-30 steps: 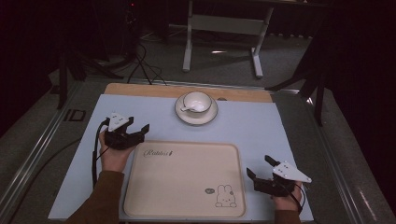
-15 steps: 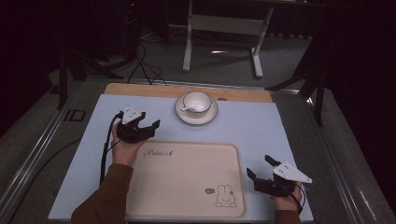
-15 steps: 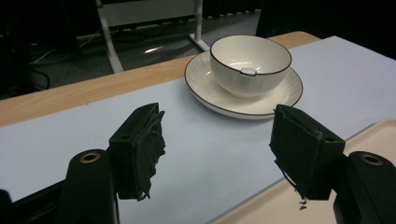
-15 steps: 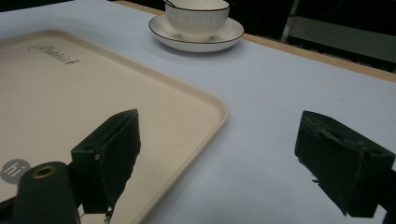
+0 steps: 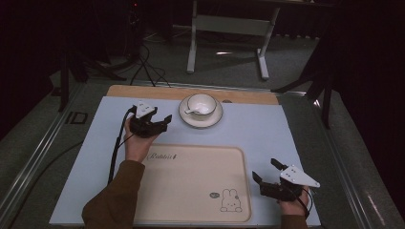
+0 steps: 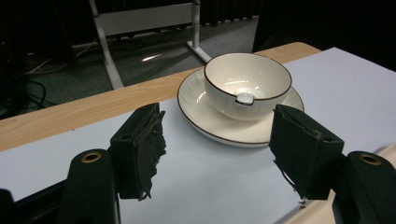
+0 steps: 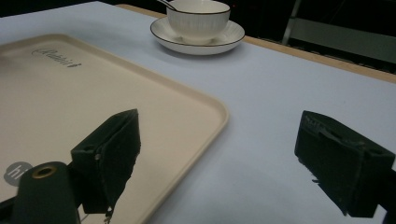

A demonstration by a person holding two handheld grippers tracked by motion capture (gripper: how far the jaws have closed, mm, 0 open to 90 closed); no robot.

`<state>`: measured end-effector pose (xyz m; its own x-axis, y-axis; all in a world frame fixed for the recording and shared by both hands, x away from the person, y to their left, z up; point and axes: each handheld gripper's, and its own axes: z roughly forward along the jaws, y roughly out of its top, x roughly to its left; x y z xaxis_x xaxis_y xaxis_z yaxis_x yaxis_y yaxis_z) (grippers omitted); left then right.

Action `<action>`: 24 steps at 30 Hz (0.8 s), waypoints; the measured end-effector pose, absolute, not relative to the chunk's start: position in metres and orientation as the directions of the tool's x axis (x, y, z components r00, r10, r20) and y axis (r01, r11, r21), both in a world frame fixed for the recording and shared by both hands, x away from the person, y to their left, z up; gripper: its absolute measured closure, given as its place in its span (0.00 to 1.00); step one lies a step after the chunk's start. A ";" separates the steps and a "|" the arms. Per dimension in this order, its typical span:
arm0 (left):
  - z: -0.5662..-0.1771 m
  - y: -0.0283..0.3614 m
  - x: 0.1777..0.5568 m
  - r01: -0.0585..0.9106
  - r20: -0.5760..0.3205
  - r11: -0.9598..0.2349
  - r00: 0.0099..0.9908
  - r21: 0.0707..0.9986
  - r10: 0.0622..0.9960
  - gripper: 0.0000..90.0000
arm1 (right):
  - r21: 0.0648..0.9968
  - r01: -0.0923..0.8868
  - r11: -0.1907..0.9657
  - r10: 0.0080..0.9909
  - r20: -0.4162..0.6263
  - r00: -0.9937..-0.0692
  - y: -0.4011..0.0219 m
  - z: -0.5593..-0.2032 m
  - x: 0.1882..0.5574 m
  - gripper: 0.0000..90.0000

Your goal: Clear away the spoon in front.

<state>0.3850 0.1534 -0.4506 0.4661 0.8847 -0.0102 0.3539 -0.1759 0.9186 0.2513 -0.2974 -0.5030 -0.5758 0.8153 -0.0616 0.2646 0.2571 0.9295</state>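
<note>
Left tongs (image 5: 154,125): sliding right toward the cup (image 5: 201,104) and saucer (image 5: 215,120), spread, pinching nothing.
Right tongs (image 5: 268,171): waiting lower right, spread, pinching nothing.
Meaning: cup grab is coming.

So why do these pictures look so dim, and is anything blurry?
High view: lit table, dark surroundings, soft grain. Left gripper view: the white ribbed ceramic cup on its dark-rimmed saucer is sharp, with glare inside. Right gripper view: the cream plastic tray shows sheen; near black jaws look soft.

The right gripper (image 7: 215,158) holds its black jaws wide apart — one over the cream plastic tray's (image 7: 140,88) corner, one over pale blue matting (image 7: 280,84). Beyond stands a white ribbed cup (image 7: 198,16) on its dark-rimmed saucer (image 7: 198,39).
</note>
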 end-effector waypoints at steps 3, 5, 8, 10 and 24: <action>-0.452 0.151 0.391 0.358 -0.011 -0.175 0.462 0.917 0.887 0.38 | 0.931 0.261 0.255 0.815 -0.062 -0.575 -0.298 -0.503 0.251 0.15; -0.452 0.149 0.395 0.359 -0.005 -0.179 0.457 0.916 0.890 0.38 | 0.932 0.259 0.254 0.816 -0.063 -0.575 -0.298 -0.502 0.251 0.15; -0.452 0.146 0.401 0.358 0.004 -0.187 0.455 0.915 0.891 0.38 | 0.933 0.257 0.250 0.817 -0.061 -0.573 -0.299 -0.502 0.251 0.15; -0.452 0.144 0.404 0.359 0.003 -0.186 0.454 0.915 0.891 0.38 | 0.934 0.258 0.247 0.818 -0.059 -0.572 -0.299 -0.502 0.251 0.15; -0.462 0.121 0.427 0.374 0.018 -0.220 0.475 0.901 0.880 0.39 | 0.937 0.253 0.240 0.821 -0.057 -0.568 -0.301 -0.501 0.250 0.15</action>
<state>0.4270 0.1212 -0.4621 0.4749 0.8799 0.0176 0.3735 -0.2196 0.9013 0.2502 -0.3009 -0.5009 -0.5684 0.8208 -0.0567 0.2527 0.2398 0.9374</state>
